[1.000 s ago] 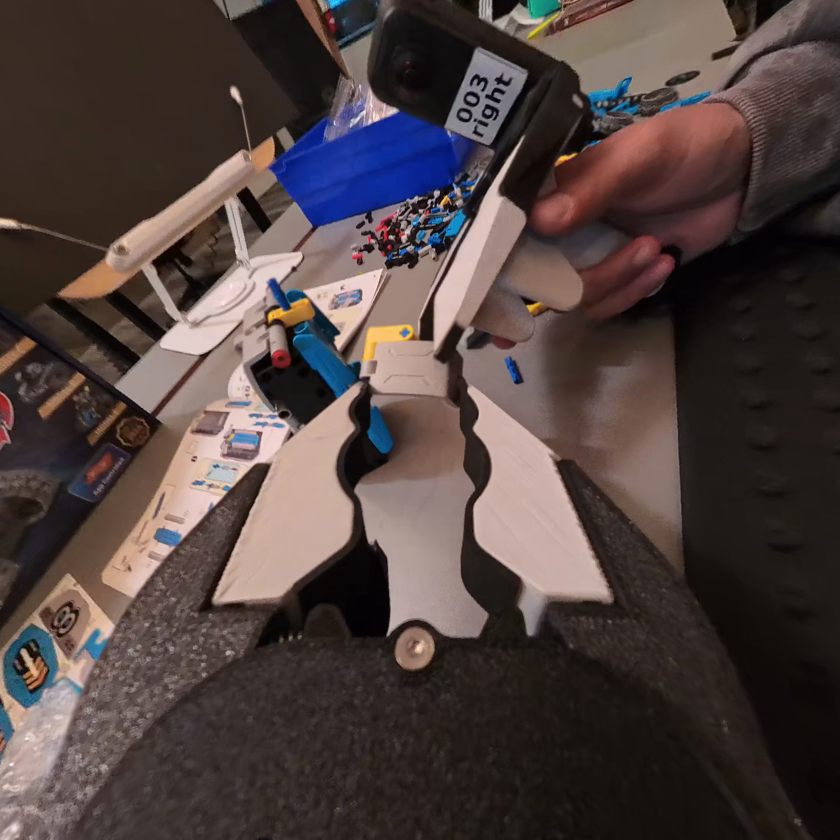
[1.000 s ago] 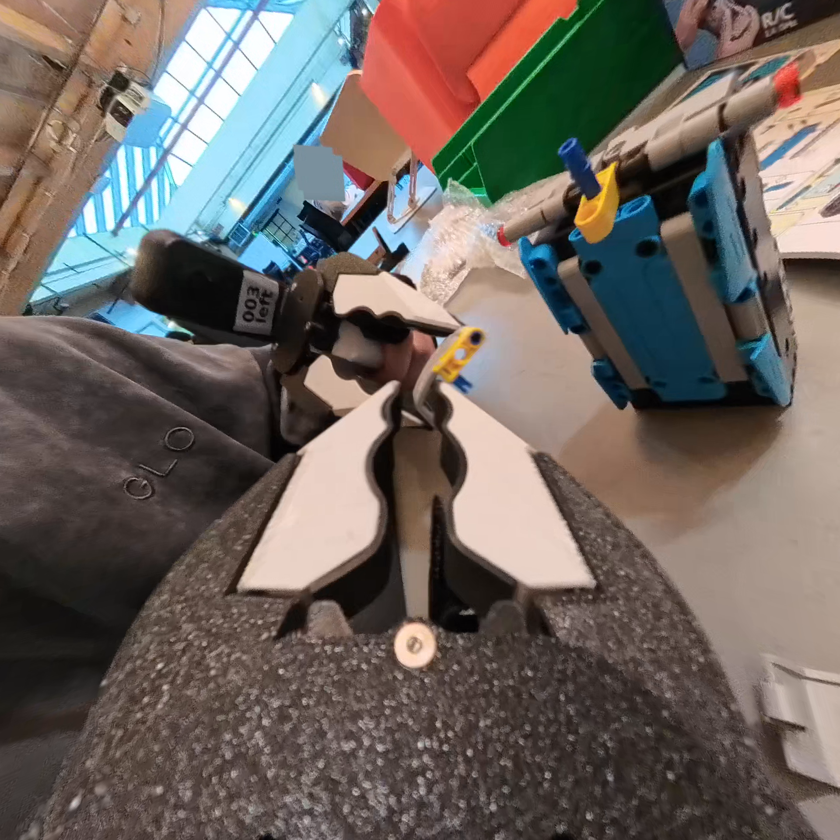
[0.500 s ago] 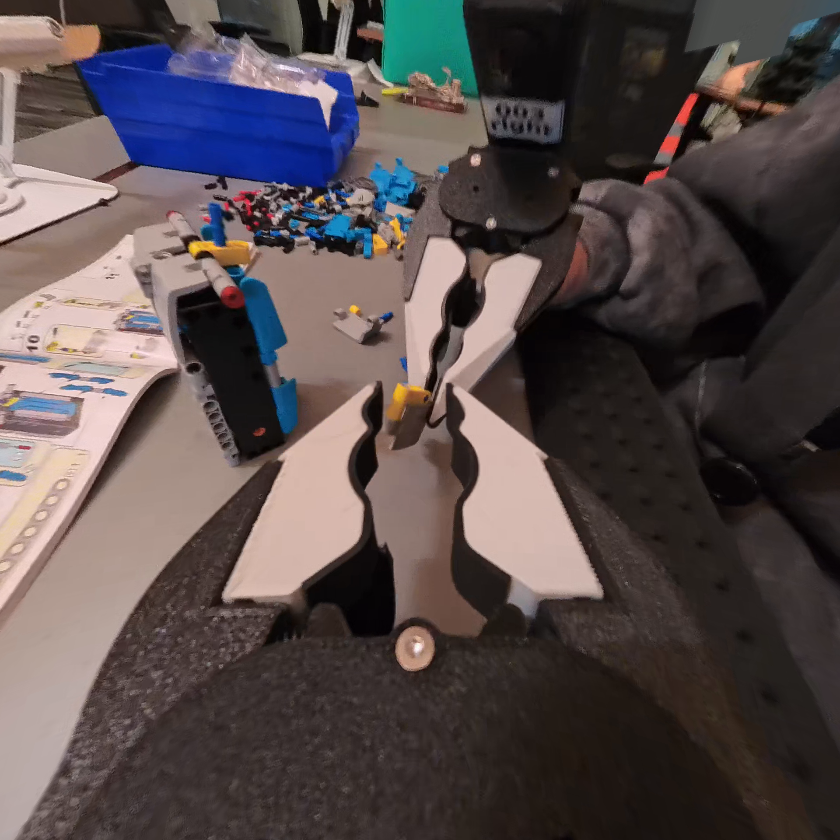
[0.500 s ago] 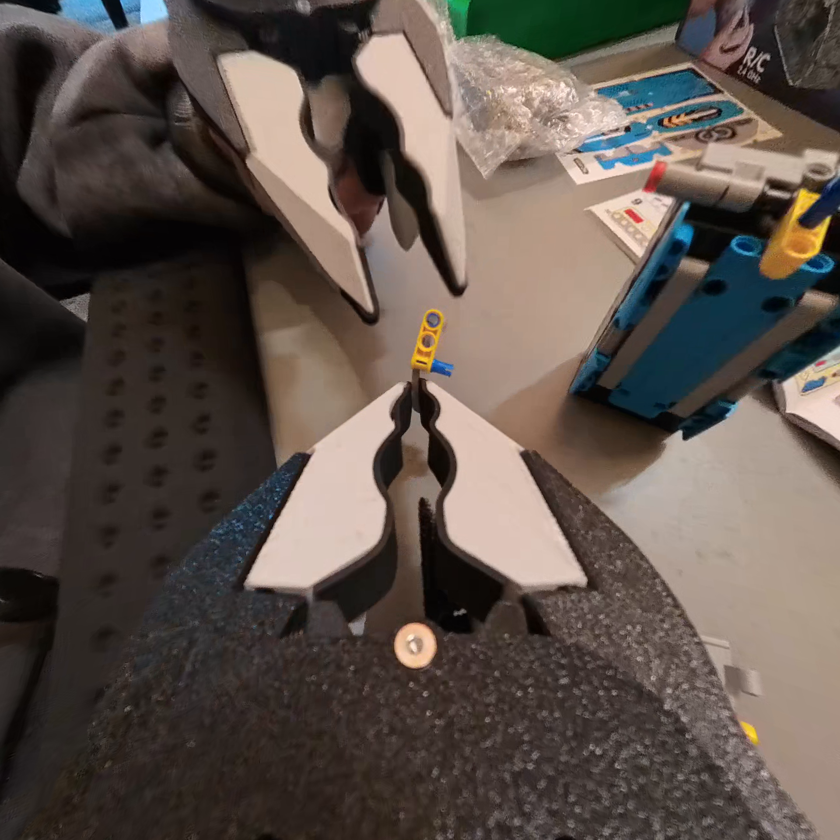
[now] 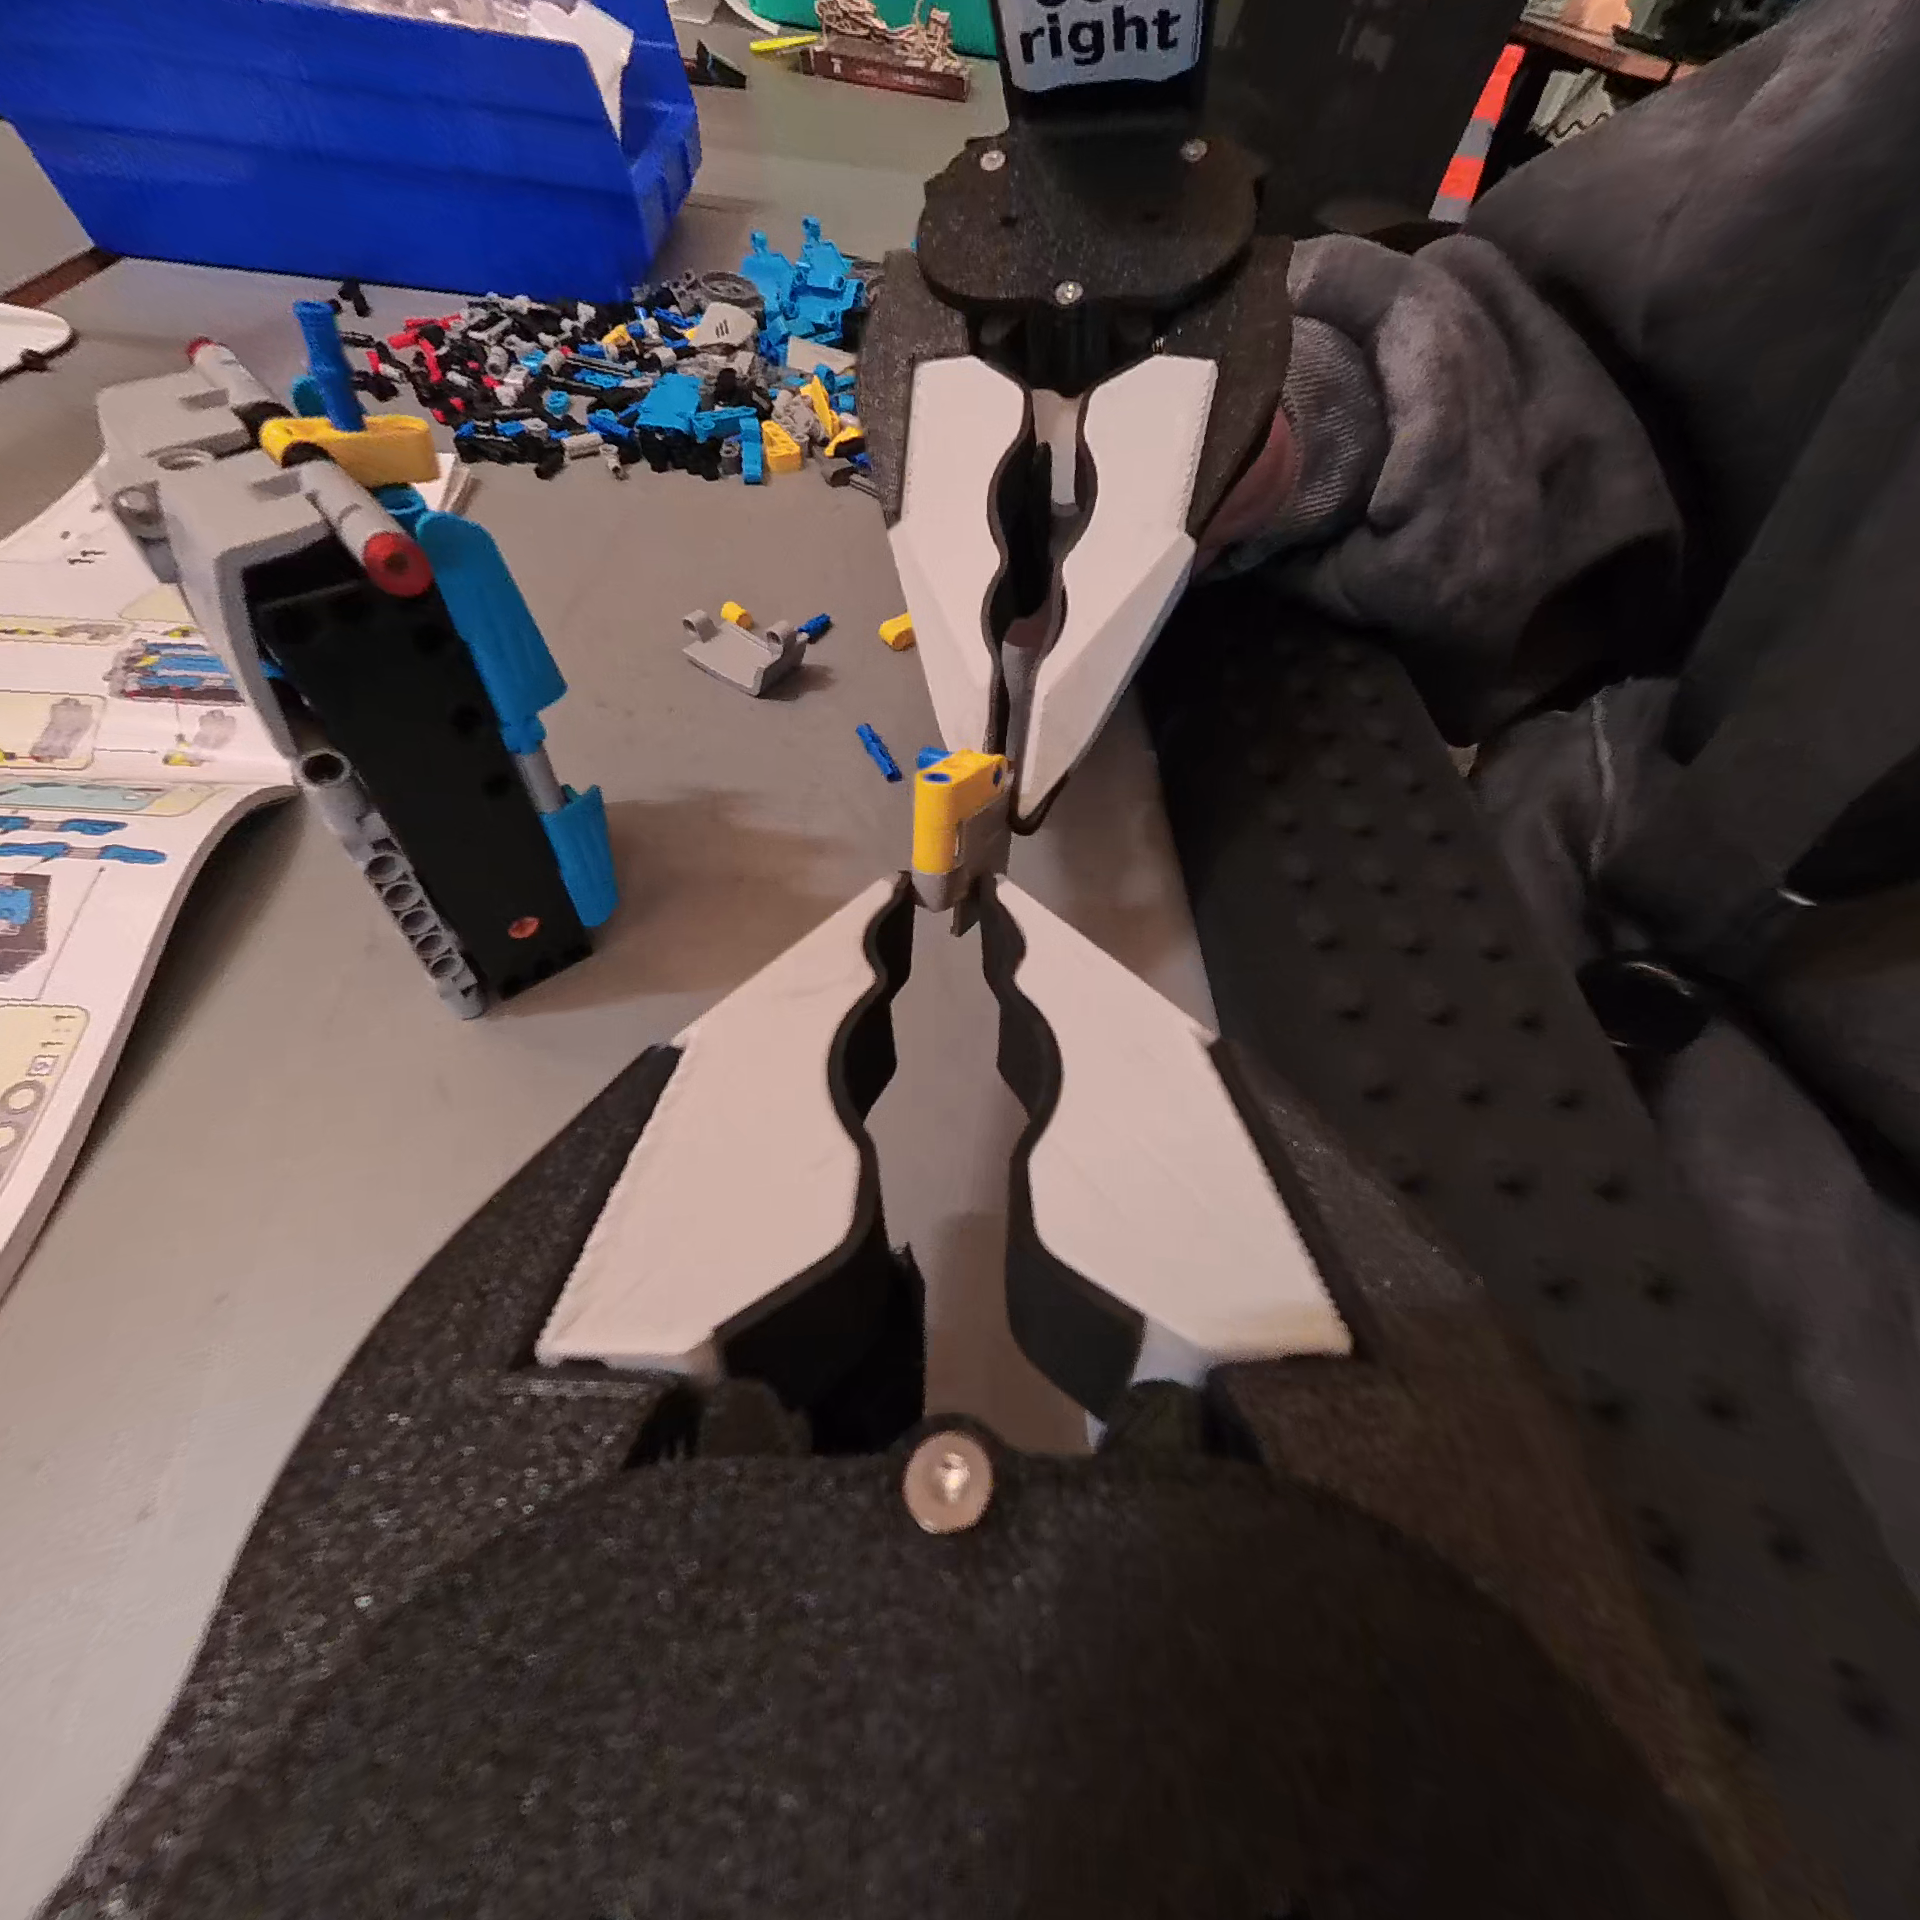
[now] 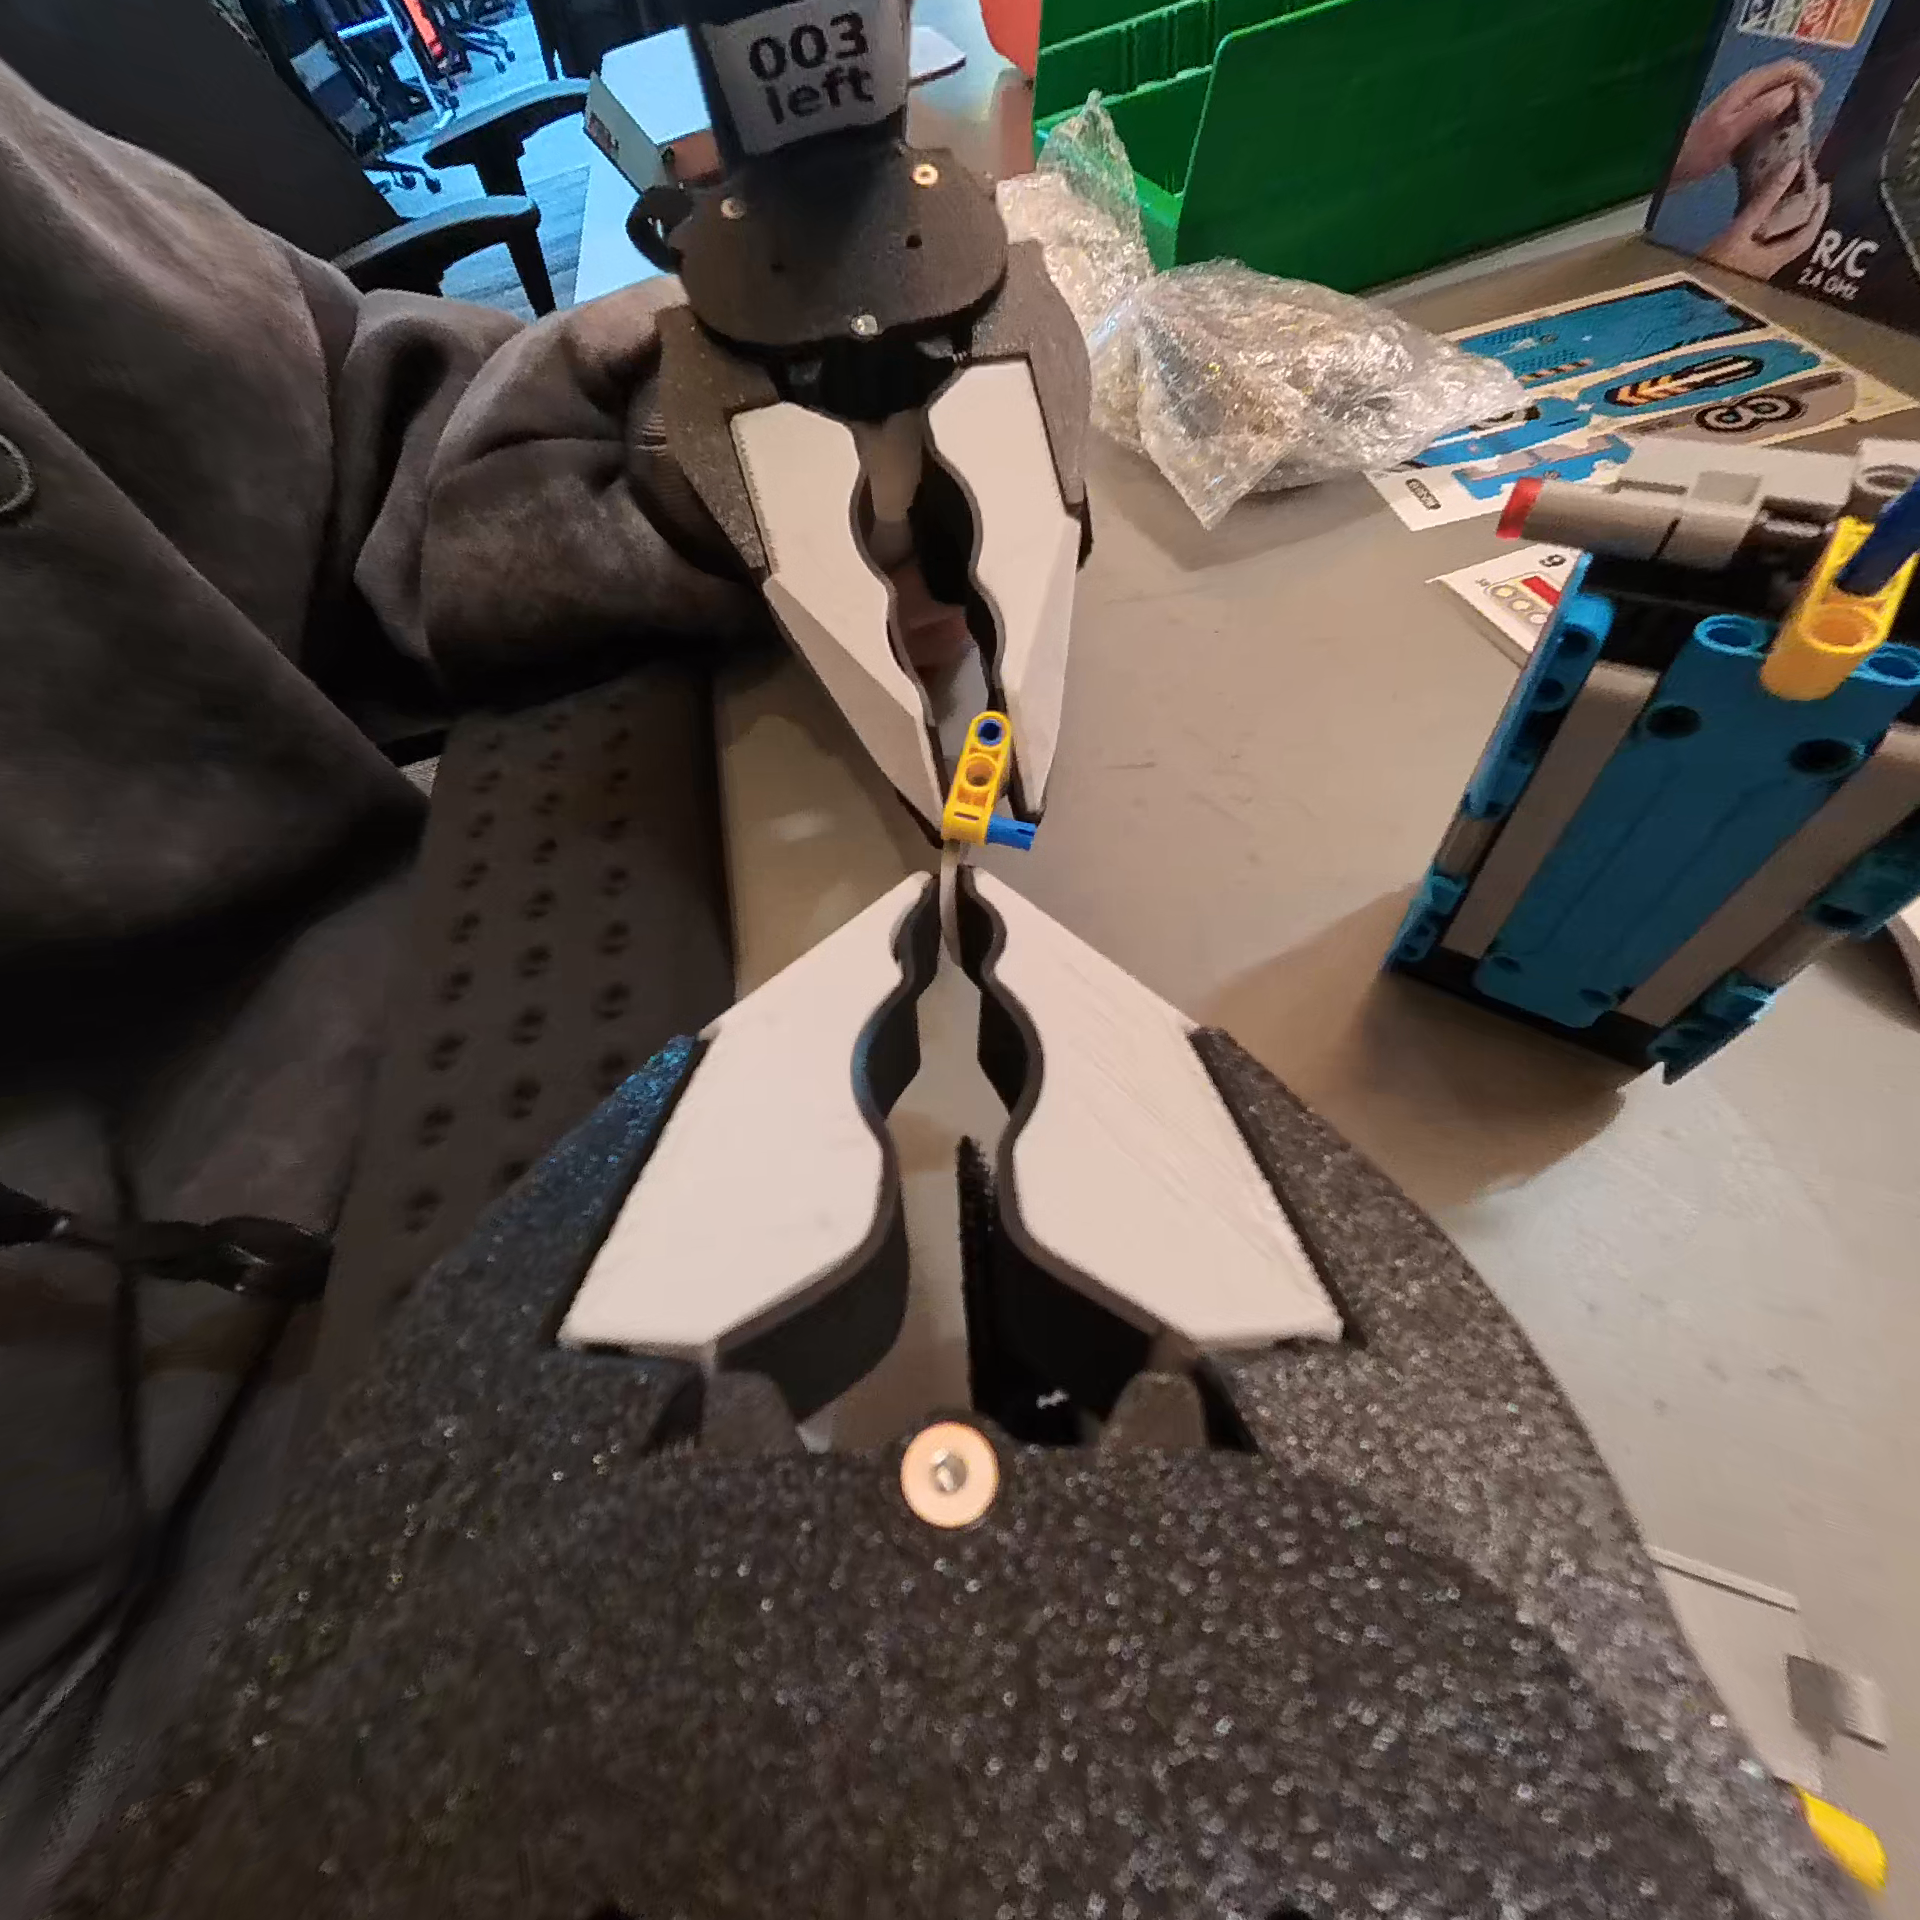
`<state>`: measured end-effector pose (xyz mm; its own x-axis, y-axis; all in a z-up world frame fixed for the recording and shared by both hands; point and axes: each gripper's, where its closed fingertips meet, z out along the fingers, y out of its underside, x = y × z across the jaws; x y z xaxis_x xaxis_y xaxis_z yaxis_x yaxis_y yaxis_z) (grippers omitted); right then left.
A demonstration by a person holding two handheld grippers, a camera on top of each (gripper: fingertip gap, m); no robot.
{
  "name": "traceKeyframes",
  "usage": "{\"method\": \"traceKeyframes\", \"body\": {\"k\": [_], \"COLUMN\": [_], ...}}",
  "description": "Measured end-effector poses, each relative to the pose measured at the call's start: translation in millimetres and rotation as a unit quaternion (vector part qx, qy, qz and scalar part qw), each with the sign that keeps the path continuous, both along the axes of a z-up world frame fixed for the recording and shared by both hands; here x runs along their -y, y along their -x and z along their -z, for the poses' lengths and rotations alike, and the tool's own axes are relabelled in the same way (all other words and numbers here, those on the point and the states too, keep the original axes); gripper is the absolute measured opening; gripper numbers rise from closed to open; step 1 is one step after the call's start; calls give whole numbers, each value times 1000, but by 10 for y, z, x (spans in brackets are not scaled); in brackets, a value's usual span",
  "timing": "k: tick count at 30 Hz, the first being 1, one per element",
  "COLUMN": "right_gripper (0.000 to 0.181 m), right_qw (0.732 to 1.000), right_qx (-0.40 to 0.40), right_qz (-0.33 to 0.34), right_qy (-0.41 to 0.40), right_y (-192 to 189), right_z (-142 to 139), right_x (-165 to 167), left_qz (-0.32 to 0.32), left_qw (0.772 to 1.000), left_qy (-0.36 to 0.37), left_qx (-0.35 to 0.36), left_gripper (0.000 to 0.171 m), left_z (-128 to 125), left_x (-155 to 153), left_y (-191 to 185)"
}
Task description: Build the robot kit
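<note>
We are gripping a small yellow-and-grey brick piece (image 6: 975, 805) with the right gripper (image 6: 948, 878) pinching its grey tab, our left gripper (image 5: 948, 896) closing around the same piece, tips meeting above the grey table (image 5: 312, 1195), blue-and-black brick model (image 5: 416, 727) standing nearby.

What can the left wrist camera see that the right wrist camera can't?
Only the left wrist view shows the blue bin and the pile of loose bricks. Only the right wrist view shows the green bin and a crinkly plastic bag. Both show the two grippers meeting at the small yellow piece, and the blue and grey model.
</note>
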<state>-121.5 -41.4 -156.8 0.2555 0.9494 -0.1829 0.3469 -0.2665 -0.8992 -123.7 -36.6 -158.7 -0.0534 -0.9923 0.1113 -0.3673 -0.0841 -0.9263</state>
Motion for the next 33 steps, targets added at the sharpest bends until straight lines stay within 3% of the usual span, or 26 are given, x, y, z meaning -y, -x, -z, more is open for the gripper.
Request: {"method": "traceKeyframes", "body": {"k": [7, 11, 21, 24, 26, 27, 29, 31, 33], "right_gripper": [3, 3, 3, 3, 3, 3, 3, 3, 3], "right_qw": [999, 998, 997, 999, 999, 999, 998, 994, 990], "right_qx": [-16, -39, -45, -33, -20, -10, 14, 37, 38], "right_qz": [-1, 6, 15, 27, 37, 45, 67, 100, 127], "right_qy": [31, 54, 53, 30, 15, 6, -16, -38, -45], "right_y": [-25, -94, -145, -152, -156, -164, -187, -208, -188], "right_z": [-9, -41, -35, -17, 8, 28, 71, 80, 20], "right_x": [13, -39, -99, -153, -207, -240, -326, -436, -523], "left_qz": [13, 0, -44, -112, -118, -133, -137, -101, -49], "left_qw": [999, 998, 993, 983, 976, 972, 967, 973, 983], "left_qy": [30, 56, 106, 118, 116, 98, 69, 80, 79], "left_qx": [-2, -10, 2, 81, 143, 166, 201, 193, 156], "left_gripper": [10, 0, 7, 14, 15, 20, 47, 91, 116], "left_z": [22, 56, 36, -174, -368, -452, -583, -579, -472], "left_x": [17, -44, -234, -457, -560, -698, -963, -1076, -1079], "left_y": [-2, -20, -35, -39, 55, 115, 182, 118, -3]}}
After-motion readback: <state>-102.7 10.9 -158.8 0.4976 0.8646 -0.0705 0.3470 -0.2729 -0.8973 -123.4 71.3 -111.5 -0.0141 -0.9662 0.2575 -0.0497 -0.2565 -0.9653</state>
